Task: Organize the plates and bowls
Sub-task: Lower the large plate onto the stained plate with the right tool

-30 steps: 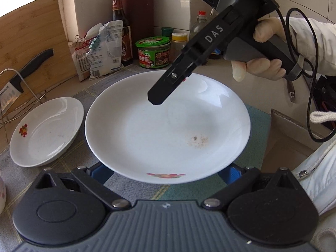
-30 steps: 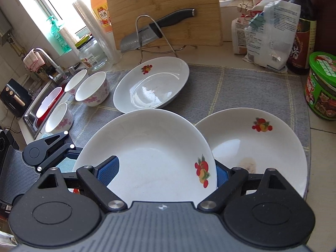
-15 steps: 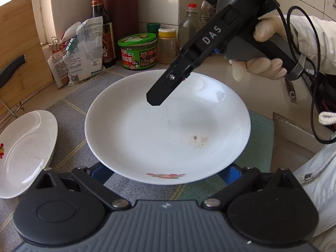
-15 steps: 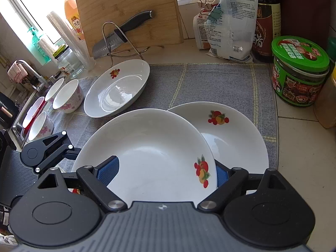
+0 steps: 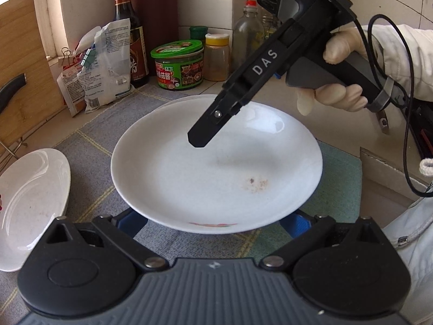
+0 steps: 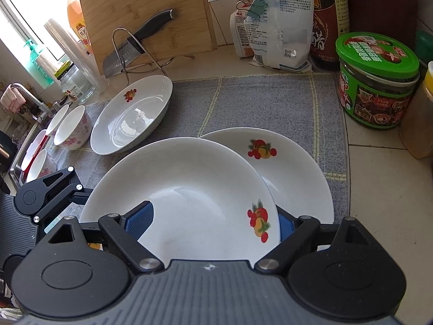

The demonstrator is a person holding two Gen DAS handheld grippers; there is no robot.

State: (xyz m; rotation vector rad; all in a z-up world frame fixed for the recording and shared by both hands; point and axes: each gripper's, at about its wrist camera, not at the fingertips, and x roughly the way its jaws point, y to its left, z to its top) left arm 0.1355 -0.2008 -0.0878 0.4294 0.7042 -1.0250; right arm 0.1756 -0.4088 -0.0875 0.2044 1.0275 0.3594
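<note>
Both grippers, left & right, fingers clamping one plate, have carried it over the lower plate, so stacking is near.

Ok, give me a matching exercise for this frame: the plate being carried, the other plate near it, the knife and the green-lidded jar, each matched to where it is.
Things:
1. carried plate
2. second plate
3. knife
4. green-lidded jar

Places:
A. leaning in the wire rack in front of the cutting board
B. between the fingers of the right gripper
C. flat on the grey mat, partly hidden
D. on the counter, just off the mat's edge

Pairs: 1-B, 2-C, 3-A, 4-D
</note>
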